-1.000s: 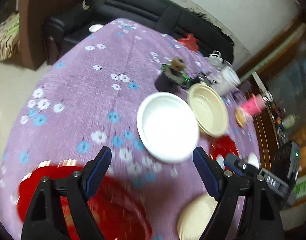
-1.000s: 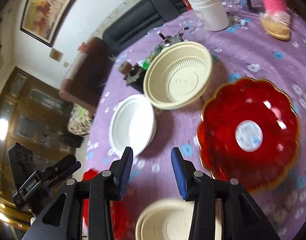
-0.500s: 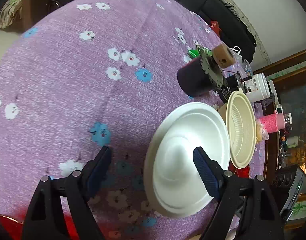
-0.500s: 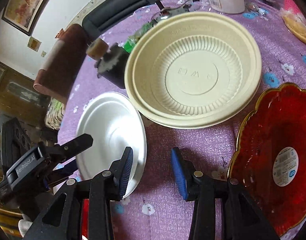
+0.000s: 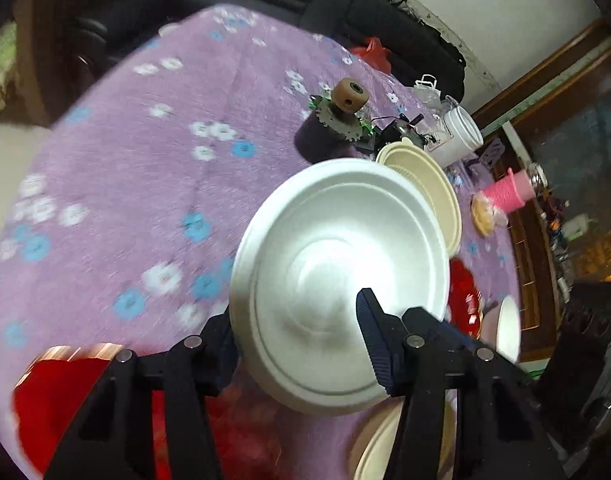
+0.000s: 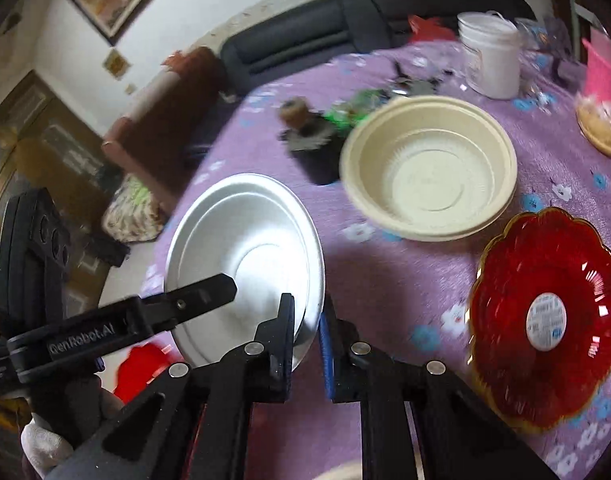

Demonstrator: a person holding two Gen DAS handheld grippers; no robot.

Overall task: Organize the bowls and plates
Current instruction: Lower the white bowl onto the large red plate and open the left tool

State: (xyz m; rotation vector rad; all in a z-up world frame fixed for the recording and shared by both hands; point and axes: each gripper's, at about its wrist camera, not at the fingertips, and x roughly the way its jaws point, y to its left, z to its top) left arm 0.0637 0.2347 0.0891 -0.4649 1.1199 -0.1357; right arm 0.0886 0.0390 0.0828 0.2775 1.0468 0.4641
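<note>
Two grippers clamp your white foam bowl [image 6: 245, 256]: right gripper [image 6: 307, 336] pinches the near rim, left gripper [image 5: 301, 344] straddles its wall; light, crushable, so squeeze gently at the rim

One text can be read clearly: the white letters "GenRobot.AI" stand on the black arm of the left claw [image 6: 209, 298], seen from the right wrist view. The red plate [image 6: 545, 356], near the right edge of the worktop [image 6: 385, 272], carries a round white sticker [image 6: 546, 321] in its middle; this sticker has small blue print, but the print is too small to read. No other text is readable.
</note>
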